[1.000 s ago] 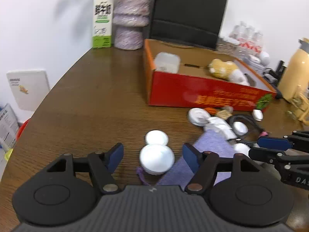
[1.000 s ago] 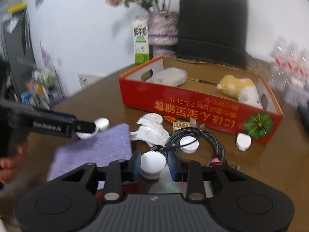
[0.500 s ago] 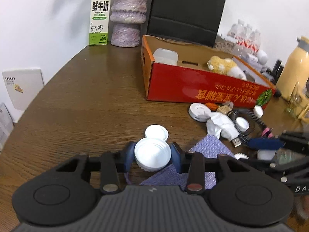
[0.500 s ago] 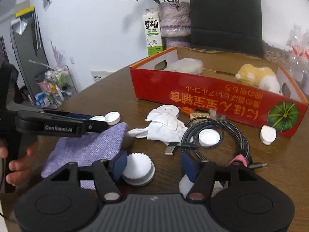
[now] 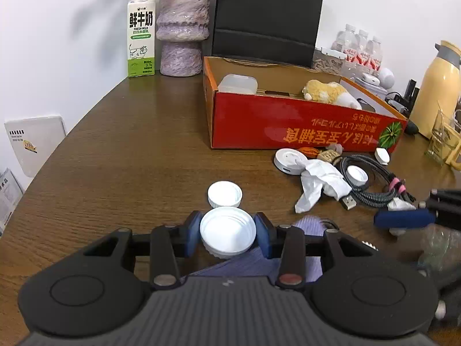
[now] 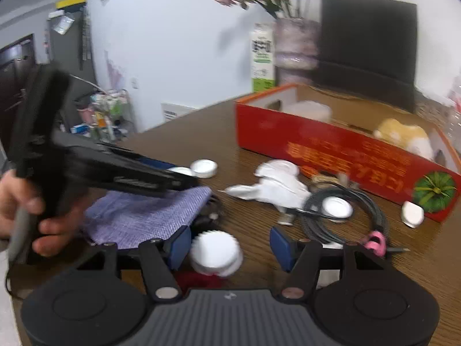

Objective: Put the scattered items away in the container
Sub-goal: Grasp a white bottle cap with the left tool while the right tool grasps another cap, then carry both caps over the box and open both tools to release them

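Observation:
My left gripper (image 5: 228,235) is shut on a wide white lid (image 5: 227,226), its blue pads pressing on both sides, just above a purple cloth (image 5: 250,262). A smaller white cap (image 5: 224,193) lies on the table right behind it. The red cardboard box (image 5: 302,129) stands further back to the right. In the blurred right wrist view, my right gripper (image 6: 230,243) is open. A ridged white cap (image 6: 214,252) sits on the table between its fingers, close to the left pad and apart from the right one. A hand holds the left gripper (image 6: 184,177) over the cloth (image 6: 144,216).
In front of the box lie a crumpled tissue (image 5: 319,181), a coiled cable (image 5: 374,193) around a white cap (image 5: 356,174), and a round white disc (image 5: 289,158). The box holds a plush toy (image 5: 328,92) and a plastic tub (image 5: 237,84). Milk carton (image 5: 141,34), vase (image 5: 181,31), yellow flask (image 5: 438,86) behind.
My left gripper closed on the wide white lid that lay between its open fingers. My right gripper opened off the ridged cap, which now rests on the table, and it shifted sideways.

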The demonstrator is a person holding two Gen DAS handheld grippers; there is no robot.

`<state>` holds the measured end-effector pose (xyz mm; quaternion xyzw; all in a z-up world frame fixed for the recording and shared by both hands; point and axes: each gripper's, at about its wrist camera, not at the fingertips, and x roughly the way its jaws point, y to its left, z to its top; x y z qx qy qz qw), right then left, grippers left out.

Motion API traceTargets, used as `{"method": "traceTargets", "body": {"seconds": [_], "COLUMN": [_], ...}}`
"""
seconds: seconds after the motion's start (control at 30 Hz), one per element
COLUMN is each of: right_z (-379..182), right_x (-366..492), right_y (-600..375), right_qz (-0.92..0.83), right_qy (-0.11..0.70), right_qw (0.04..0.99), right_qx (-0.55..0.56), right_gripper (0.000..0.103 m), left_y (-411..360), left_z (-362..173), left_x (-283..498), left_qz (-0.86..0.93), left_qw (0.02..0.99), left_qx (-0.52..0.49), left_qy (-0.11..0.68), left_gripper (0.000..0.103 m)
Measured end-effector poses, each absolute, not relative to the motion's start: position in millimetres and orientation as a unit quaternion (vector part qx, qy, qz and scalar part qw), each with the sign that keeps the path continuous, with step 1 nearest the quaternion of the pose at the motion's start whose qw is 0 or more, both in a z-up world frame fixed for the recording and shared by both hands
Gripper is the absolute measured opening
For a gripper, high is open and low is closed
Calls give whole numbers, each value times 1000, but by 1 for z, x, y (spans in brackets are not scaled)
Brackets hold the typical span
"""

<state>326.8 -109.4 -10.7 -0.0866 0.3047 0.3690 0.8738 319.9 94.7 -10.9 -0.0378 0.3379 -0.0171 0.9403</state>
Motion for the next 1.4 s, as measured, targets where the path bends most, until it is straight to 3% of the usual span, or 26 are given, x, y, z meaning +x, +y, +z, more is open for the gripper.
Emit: {"method": "traceTargets", "body": {"seconds": [0.1,0.13,0.17,0.2,0.5,0.67,1.23,1.4], "right_z": [-21,-23,-24,-24,13,40,17,17], "right_x": [322,319,318,319,315,295,211,191], "right_y": [-103,-103,-103,-105,-145,-163,-194,-199], "right_qz": [374,368,356,345,322,302,238,236], "right_qy": [321,309,303,302,249,229,232,225], "right_qw": [865,871,878,883,913,925,942,944], "right_qx": [-98,-103,-107,-104,-10,6,44,43], "right_gripper": [59,54,41,39,39,39,39,39], "left_y": [92,91,91,91,111,100,58,32], "left_z": [-11,-11,-11,-11,40,68,53,53], "left_x": [320,318,317,315,281,252,181,155], "left_qz": [-18,-21,-23,-23,-26,-14,-74,-80], "left_qw": [941,941,942,942,965,965,960,969], "left_qx": [-34,-32,-32,-35,-75,-67,-98,-31], "left_qy": [336,335,335,333,249,255,252,233], "left_gripper": [41,41,41,41,40,41,41,41]}}
